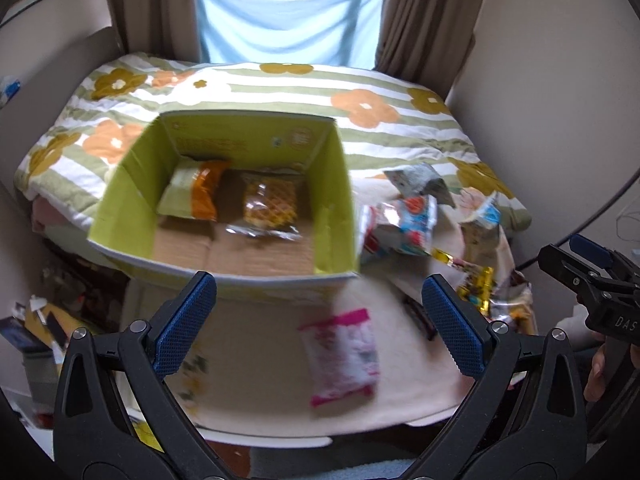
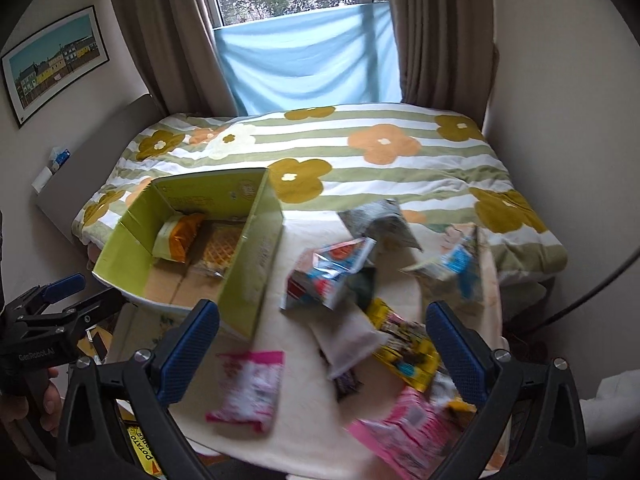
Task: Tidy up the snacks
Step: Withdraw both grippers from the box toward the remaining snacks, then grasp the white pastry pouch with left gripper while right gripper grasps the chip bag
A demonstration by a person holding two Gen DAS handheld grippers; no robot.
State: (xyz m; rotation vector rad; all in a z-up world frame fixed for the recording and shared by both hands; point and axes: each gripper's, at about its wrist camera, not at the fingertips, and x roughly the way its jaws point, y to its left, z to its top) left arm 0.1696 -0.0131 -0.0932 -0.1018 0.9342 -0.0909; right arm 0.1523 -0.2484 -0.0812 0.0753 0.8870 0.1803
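Observation:
A green cardboard box (image 1: 334, 184) (image 2: 256, 256) stands open on the table. Inside lie an orange-and-cream packet (image 1: 194, 194) (image 2: 178, 240) and a waffle packet (image 1: 270, 202) (image 2: 218, 252). A pink-and-white snack packet (image 1: 342, 354) (image 2: 248, 386) lies on the table in front of the box. My left gripper (image 1: 320, 316) is open and empty above the box's near wall and the pink packet. My right gripper (image 2: 324, 344) is open and empty above a pile of loose snacks: a blue-and-red packet (image 2: 328, 276), a yellow packet (image 2: 404, 344) and a pink bag (image 2: 400, 436).
The table's cream cloth (image 2: 308, 432) ends at a near edge. A bed with a flowered cover (image 2: 360, 160) lies behind. Clutter fills the floor at the left (image 1: 36, 332). More packets (image 1: 404, 216) lie right of the box. The right gripper also shows in the left wrist view (image 1: 592, 276).

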